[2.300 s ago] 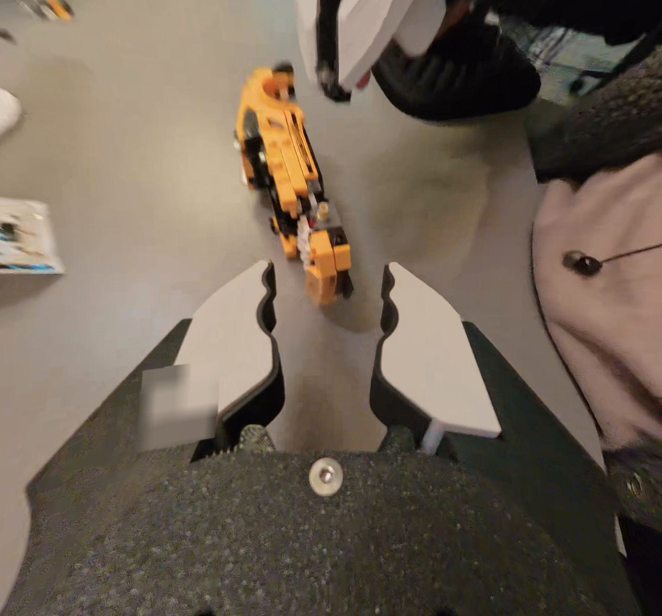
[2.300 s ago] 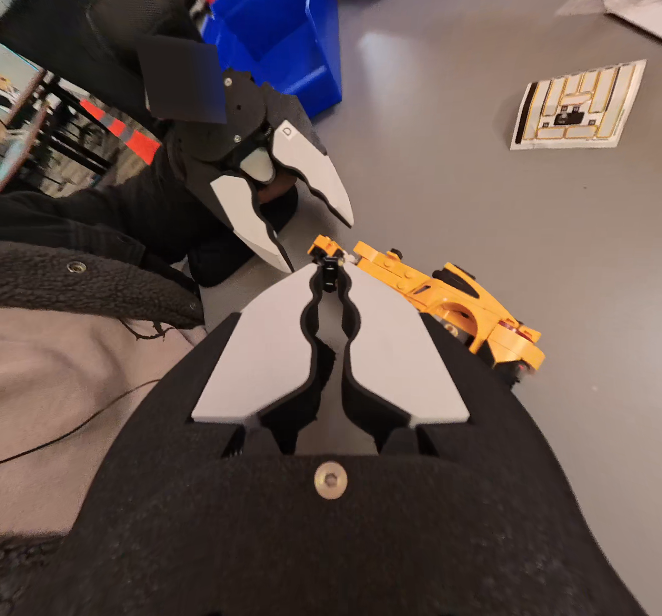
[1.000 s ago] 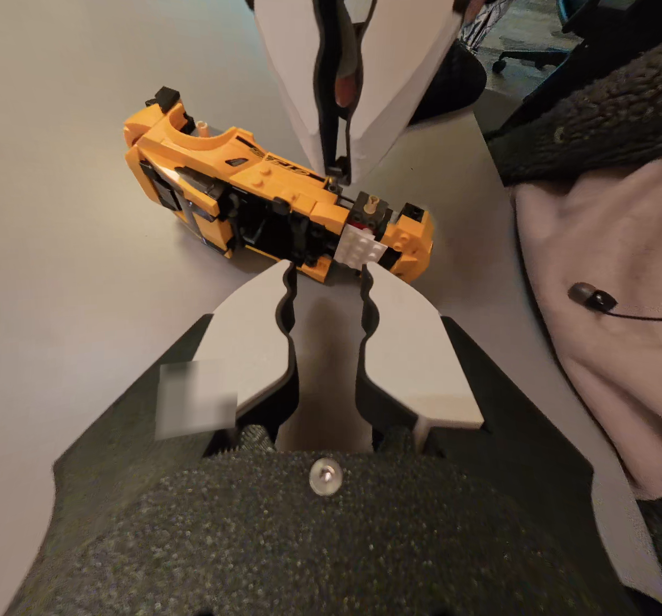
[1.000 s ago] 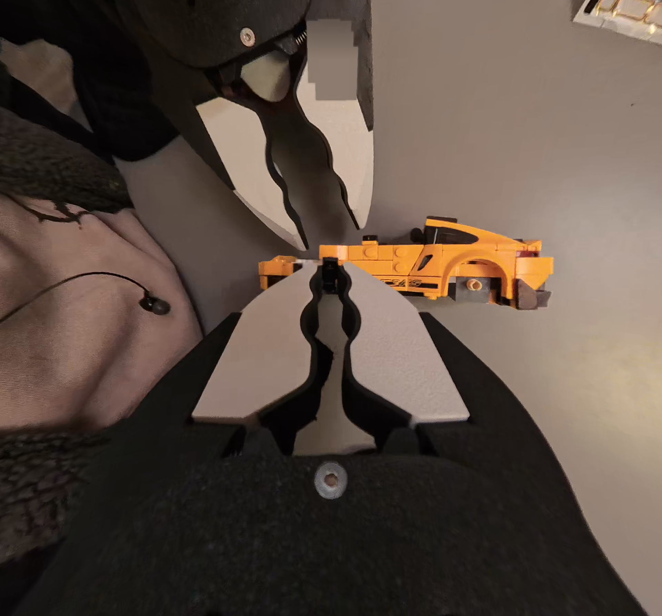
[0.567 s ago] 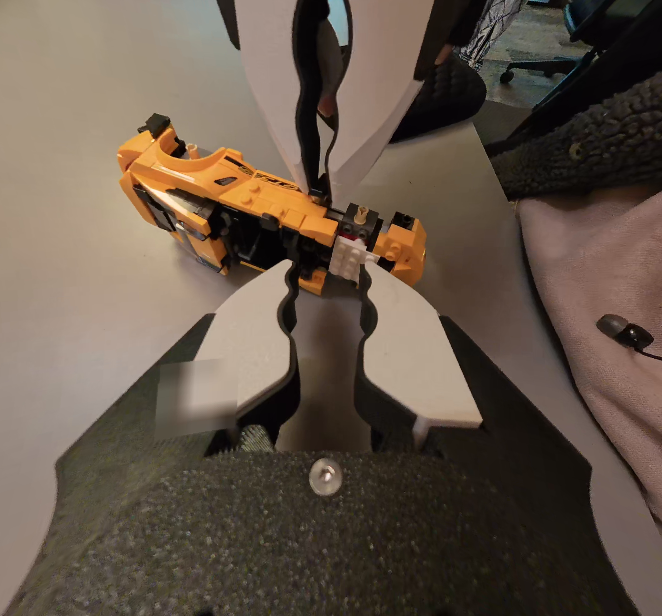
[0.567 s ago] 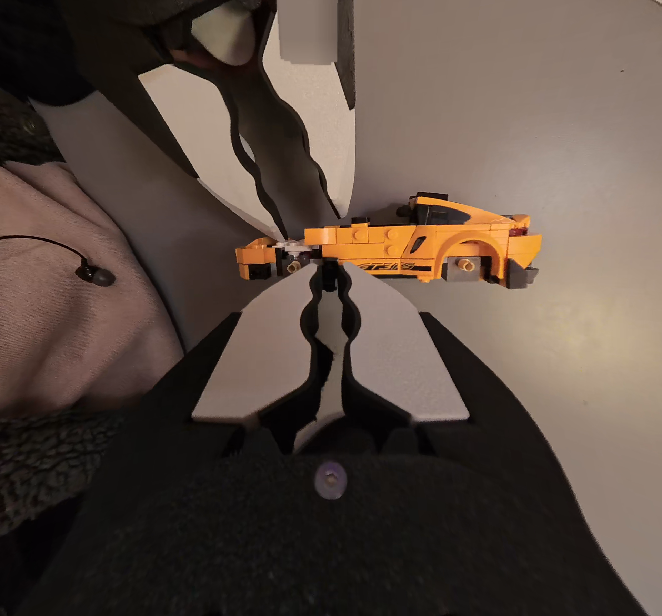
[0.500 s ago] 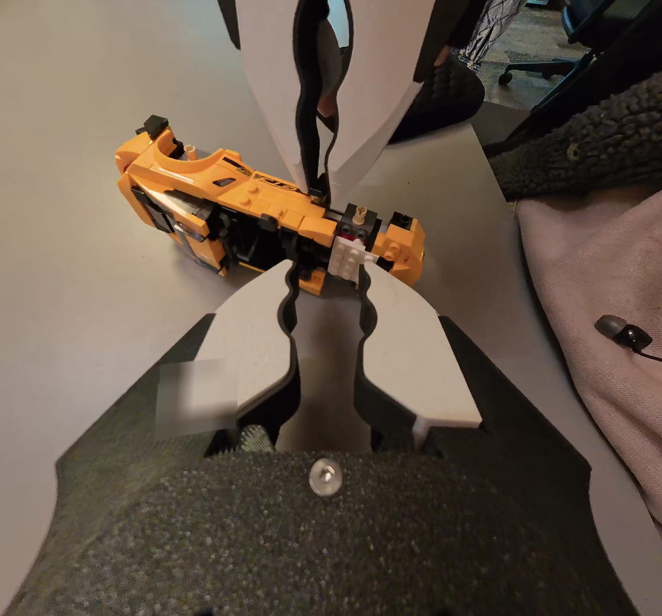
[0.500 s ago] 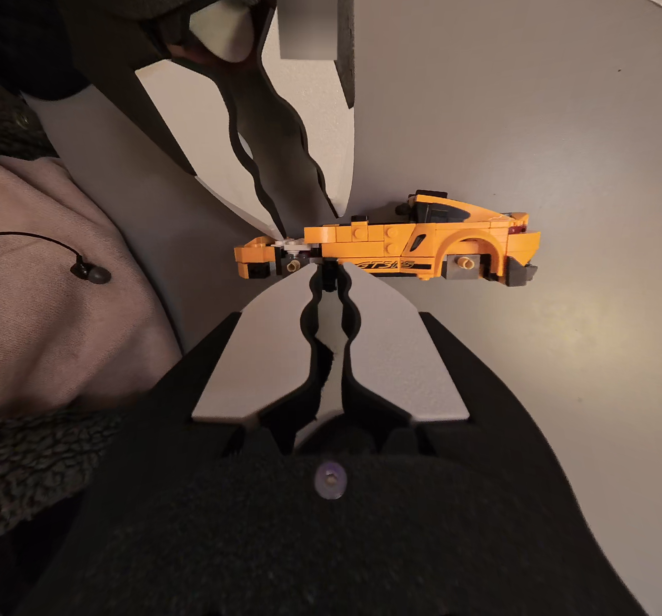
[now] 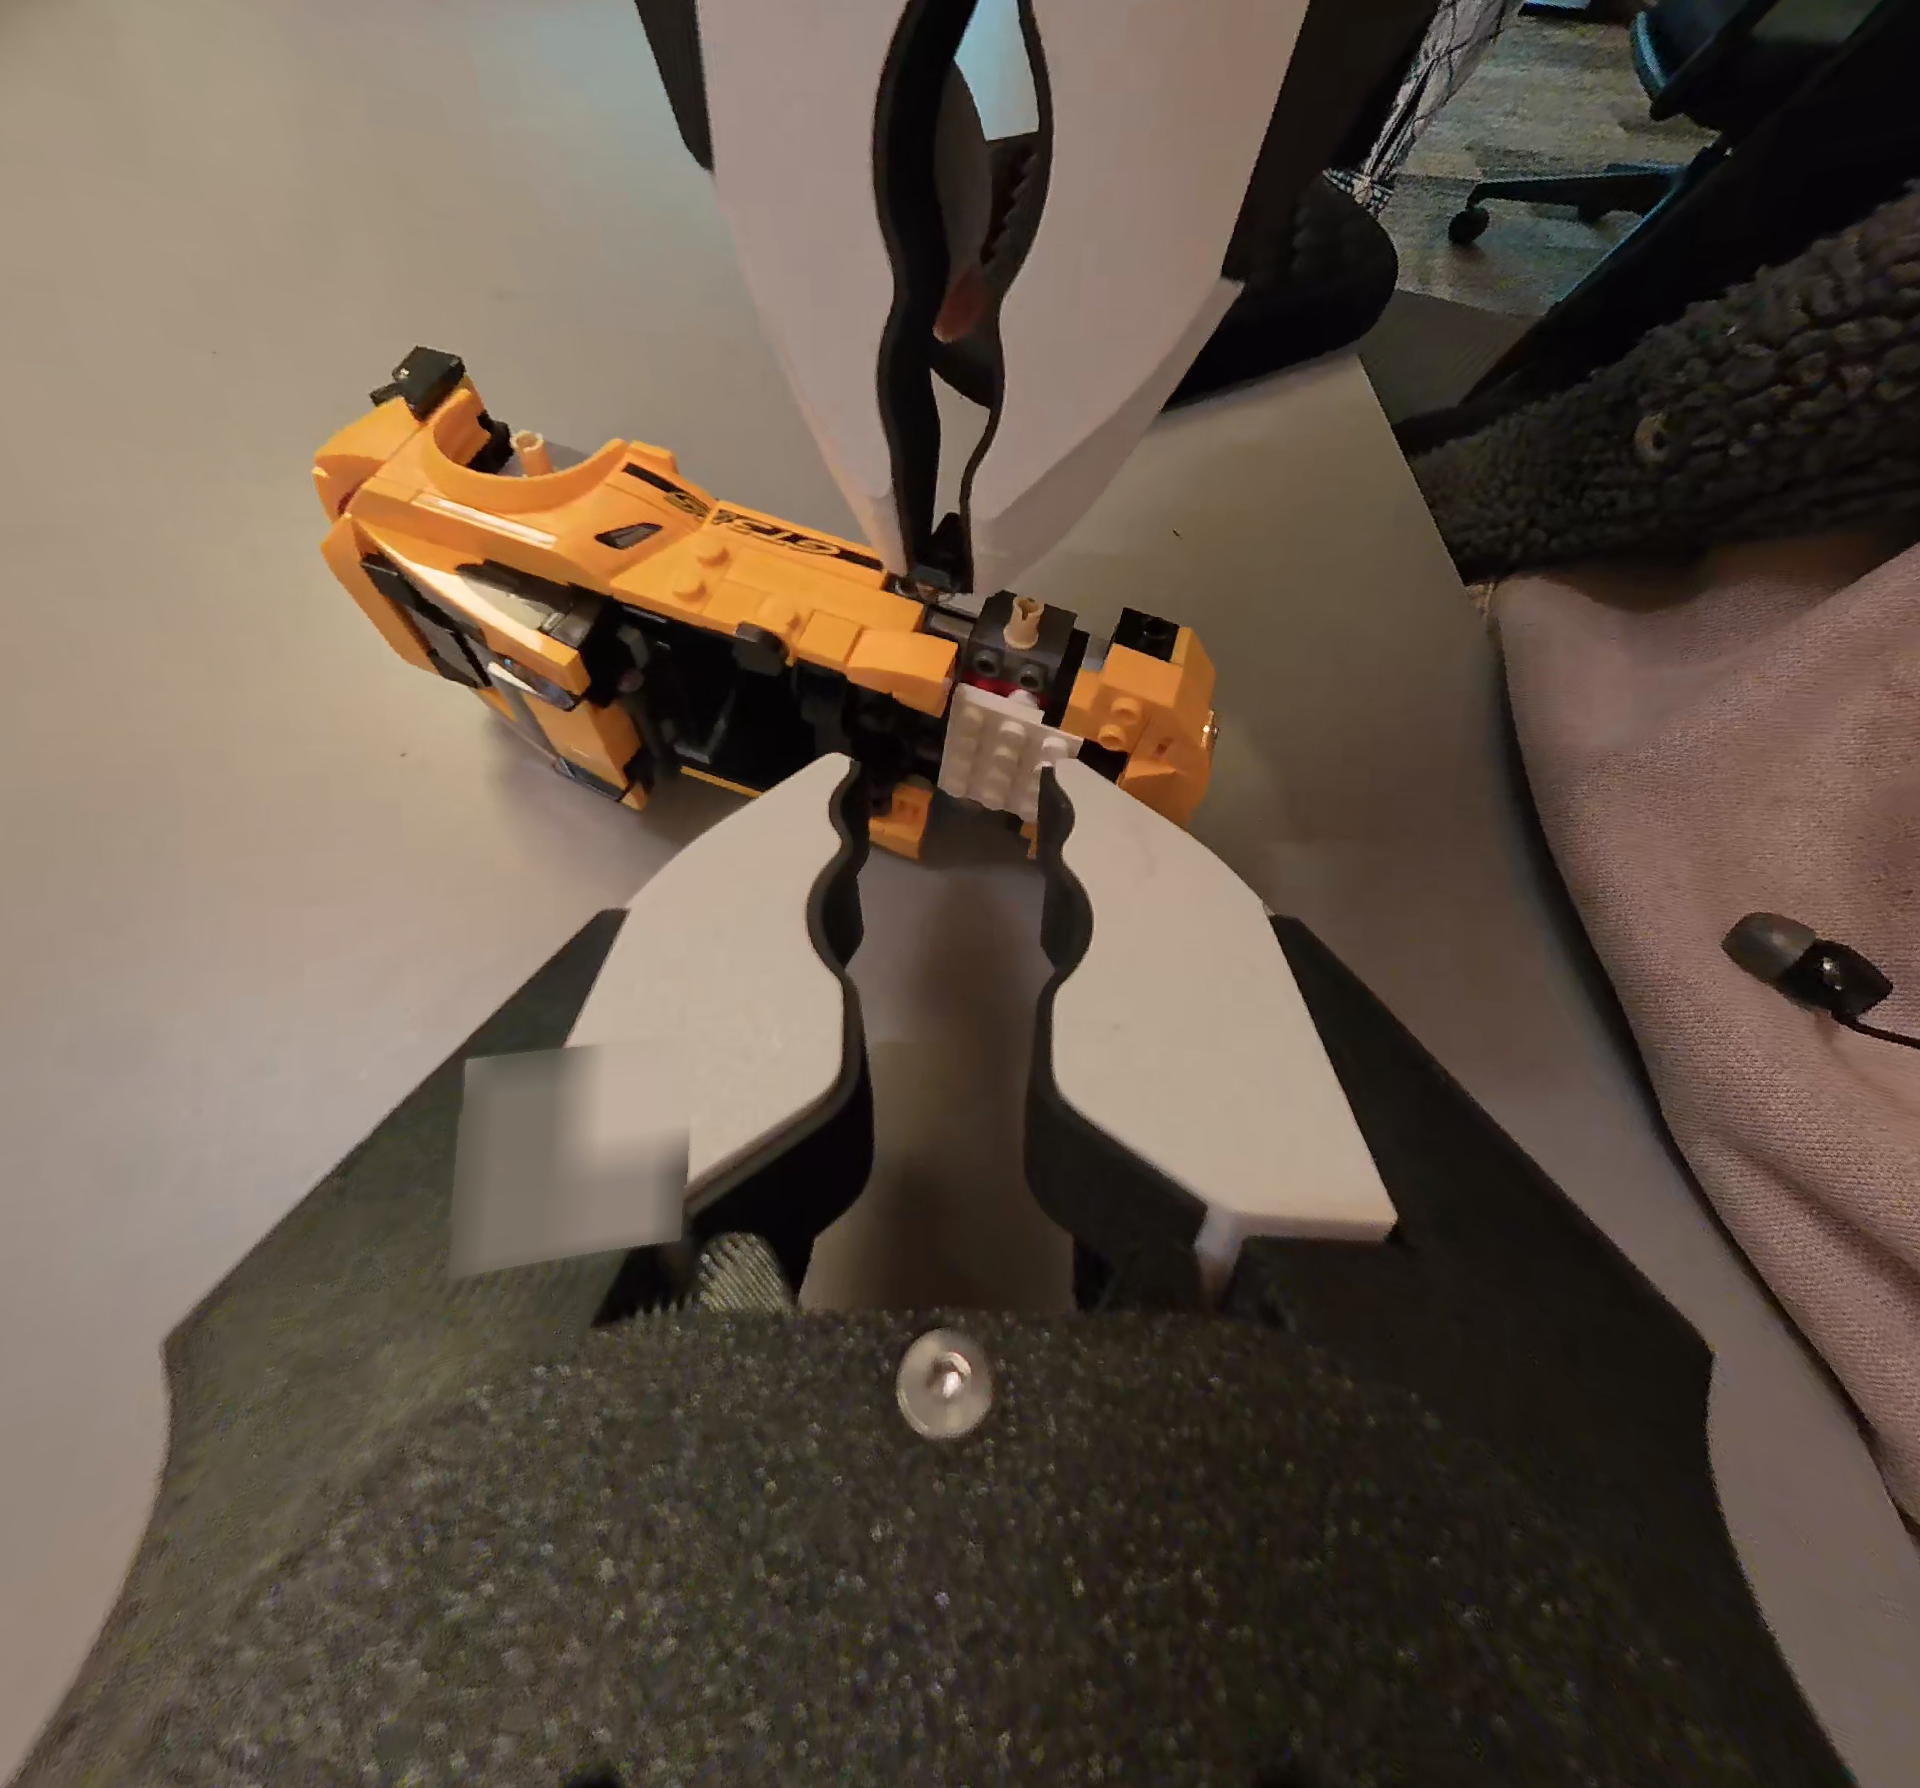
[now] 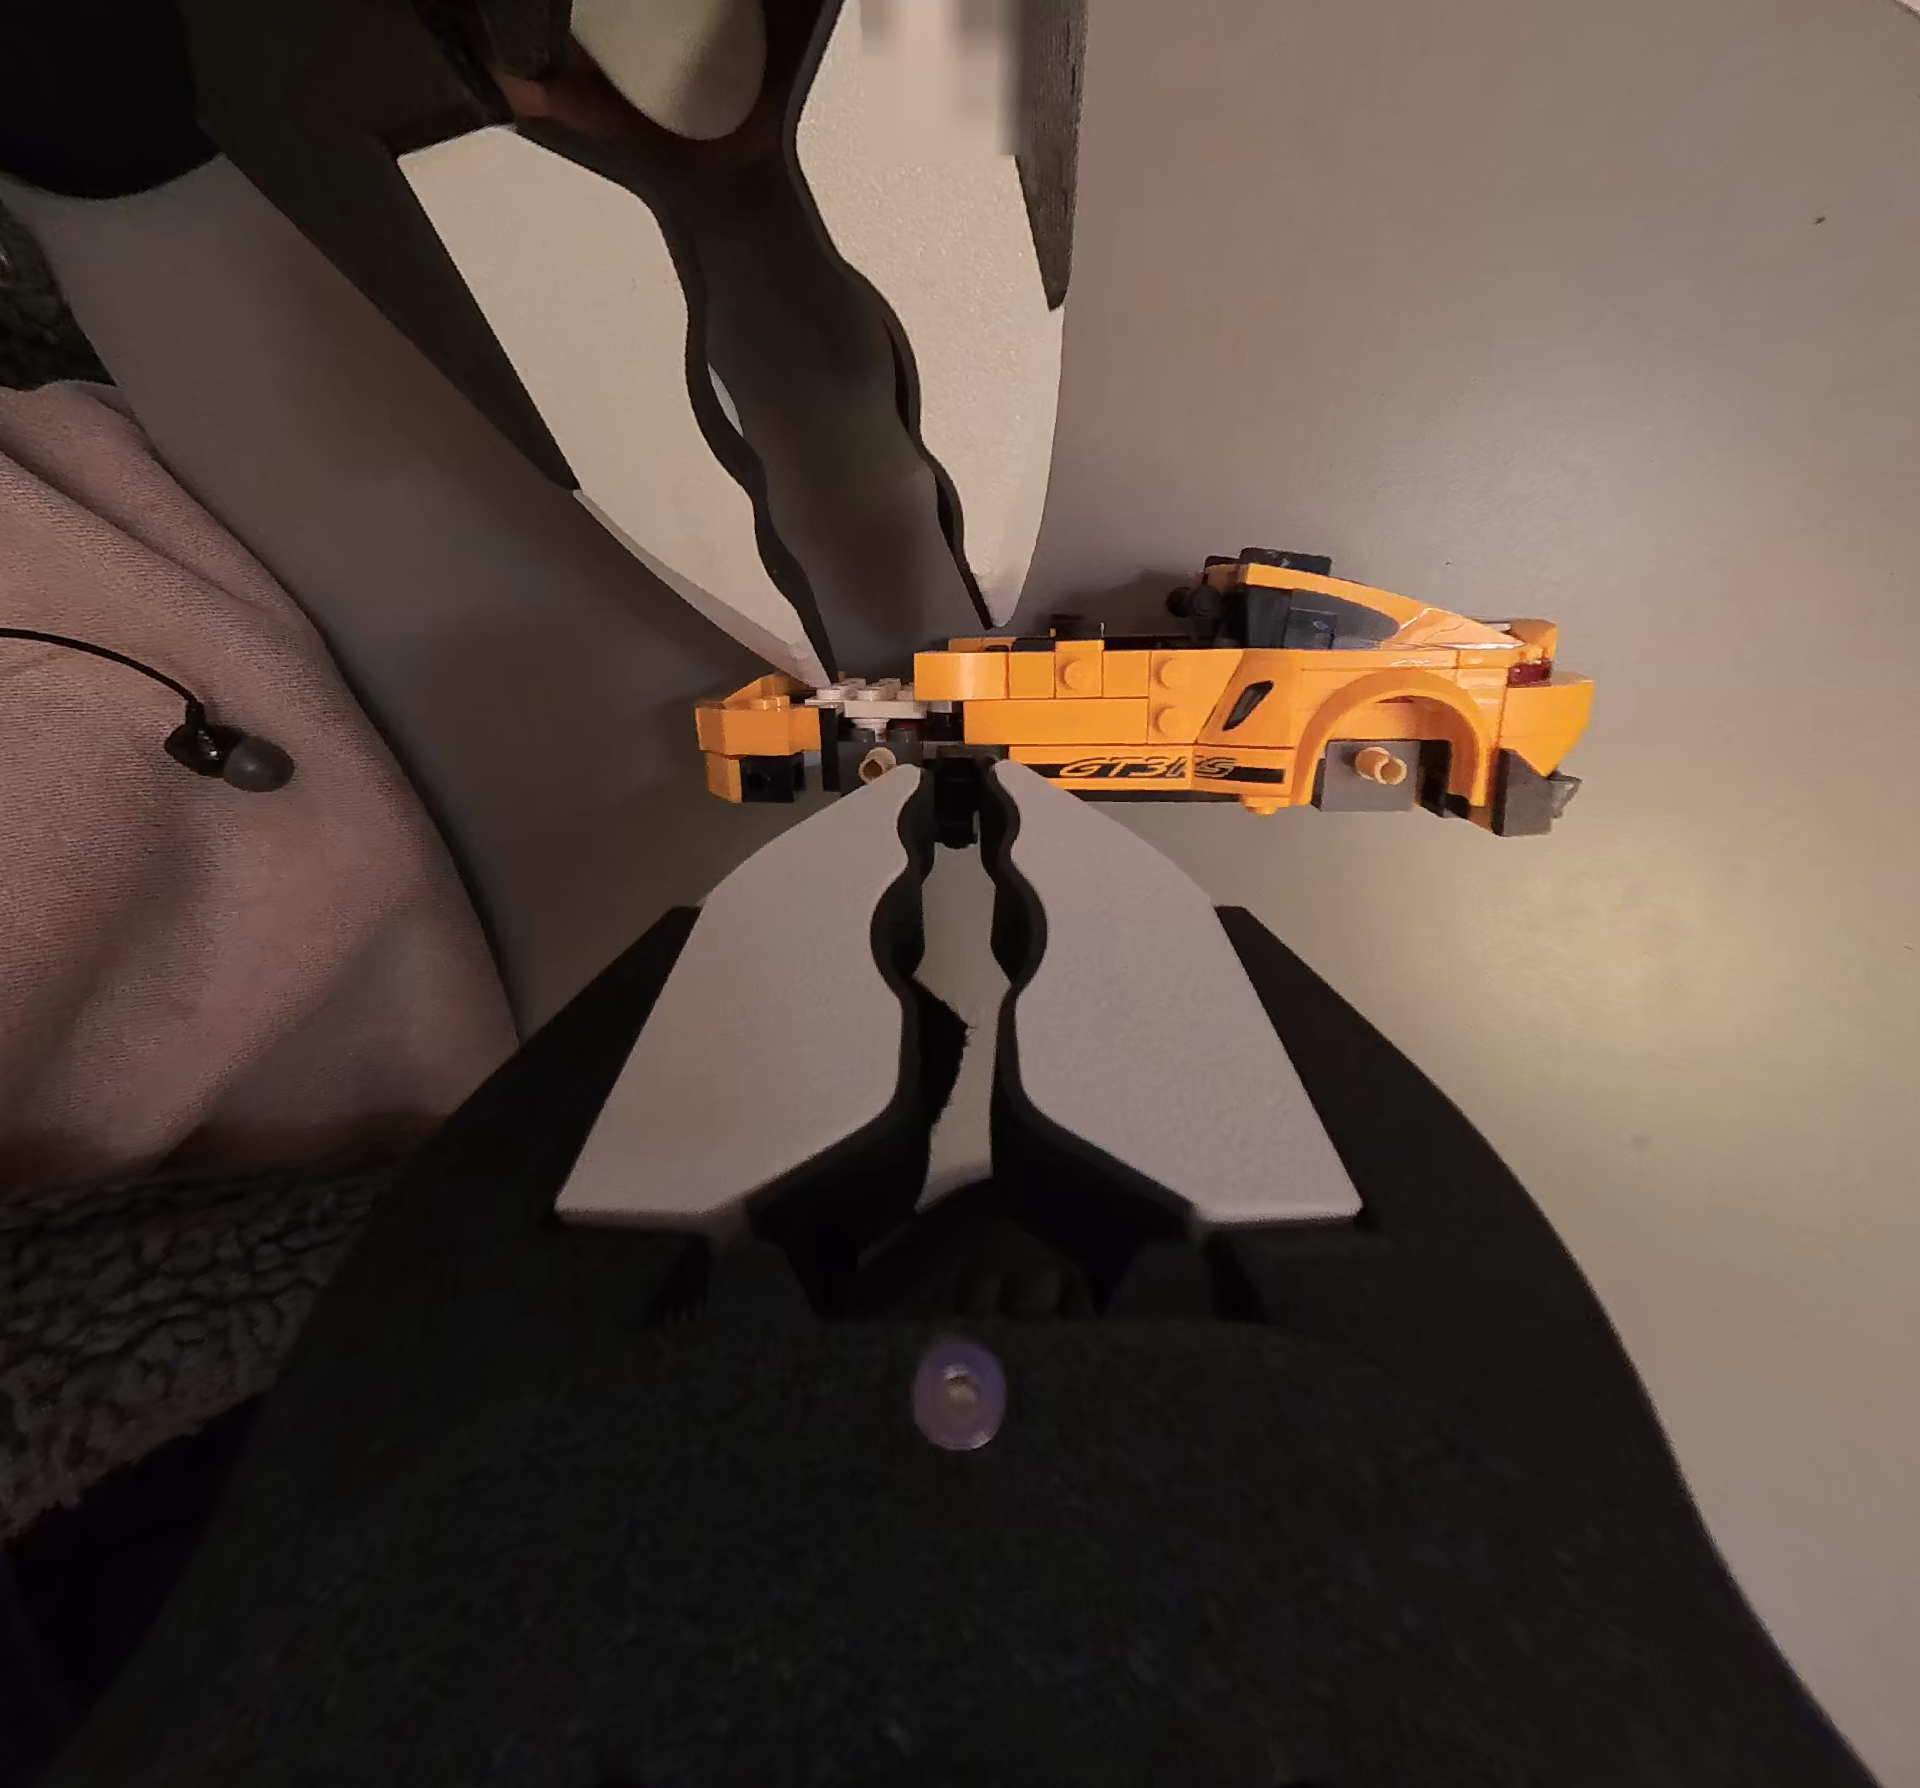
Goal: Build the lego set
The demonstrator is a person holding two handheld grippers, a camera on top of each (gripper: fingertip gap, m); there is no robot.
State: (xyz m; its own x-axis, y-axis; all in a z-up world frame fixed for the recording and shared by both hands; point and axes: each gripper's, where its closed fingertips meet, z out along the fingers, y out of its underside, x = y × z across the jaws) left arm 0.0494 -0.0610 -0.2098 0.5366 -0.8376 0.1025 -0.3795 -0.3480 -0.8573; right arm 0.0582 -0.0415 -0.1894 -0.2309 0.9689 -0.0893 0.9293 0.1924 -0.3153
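Lying on its side on the grey table [image 9: 260, 211], the orange lego car [image 9: 727, 637] has its wheel arches empty, with a tan axle pin showing at each; its nose points toward my lap and its tail away. Near the nose there is a small patch of white studded plates [image 9: 997, 736].

My right gripper [image 10: 951, 782] has its two fingers pressed together on a small black lego piece [image 10: 953, 803], and the tip of that piece touches the car's underside just behind the front axle pin. In the left wrist view this same gripper [image 9: 940, 554] comes down from above, its tips meeting the car beside the black block that carries the front pin.

My left gripper [image 9: 940, 782] stands apart, its fingers spread with nothing between them; the tips rest at the car's upper surface, one either side of the white plates.

Beyond the table edge I see my pink top [image 9: 1714, 803], a dark fleece sleeve [image 9: 1714, 388] and a black earbud [image 9: 1803, 969] on its cord.
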